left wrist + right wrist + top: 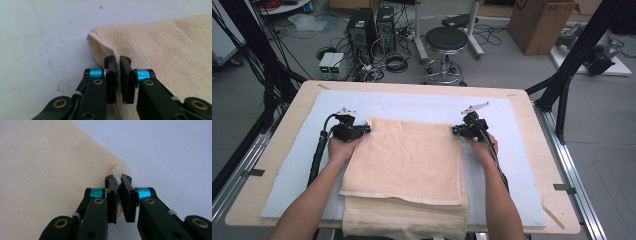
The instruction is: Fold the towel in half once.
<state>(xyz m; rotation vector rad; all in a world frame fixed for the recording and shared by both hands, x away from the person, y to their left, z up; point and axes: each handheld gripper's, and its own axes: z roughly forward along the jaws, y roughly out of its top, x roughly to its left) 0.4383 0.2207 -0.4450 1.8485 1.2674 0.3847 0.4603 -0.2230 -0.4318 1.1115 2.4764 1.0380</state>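
Left gripper (362,131) pinches the far left corner of the folded cream terry towel (407,165), jaws nearly together with the cloth edge between the pads. Right gripper (457,131) clamps the far right corner the same way. Towel lies flat on the pale blue foam mat (412,102) covering the light wooden table (297,100), its near edge hanging over the table's front. No containers on the table.
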